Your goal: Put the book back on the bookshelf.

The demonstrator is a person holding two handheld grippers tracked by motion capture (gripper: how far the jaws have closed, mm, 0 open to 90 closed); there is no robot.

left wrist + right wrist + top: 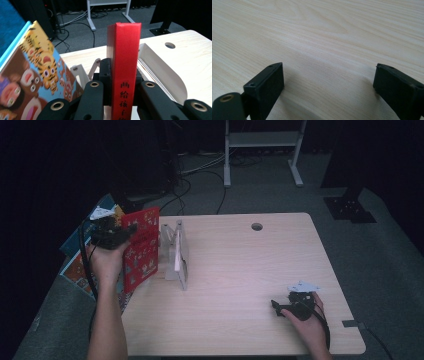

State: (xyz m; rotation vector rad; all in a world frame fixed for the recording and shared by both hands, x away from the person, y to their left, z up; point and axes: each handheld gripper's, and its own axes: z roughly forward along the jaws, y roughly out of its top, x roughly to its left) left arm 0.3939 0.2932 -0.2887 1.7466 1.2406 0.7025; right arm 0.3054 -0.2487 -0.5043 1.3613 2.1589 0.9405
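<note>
My left gripper (122,234) is shut on a red book (142,247), held upright at the table's left edge. In the left gripper view the red spine (125,62) with black characters stands between the two black jaws of the left gripper (122,72). A pale wooden book stand (176,255) sits just right of the book on the table. My right gripper (276,306) rests low near the table's front right corner. In the right gripper view the right gripper (328,76) stands open over bare wood.
Colourful picture books (80,267) lie stacked off the table's left edge; one with tiger drawings (42,75) leans beside the red book. The table (250,270) has a round cable hole (257,226) at the back. A white frame (262,140) stands on the floor beyond.
</note>
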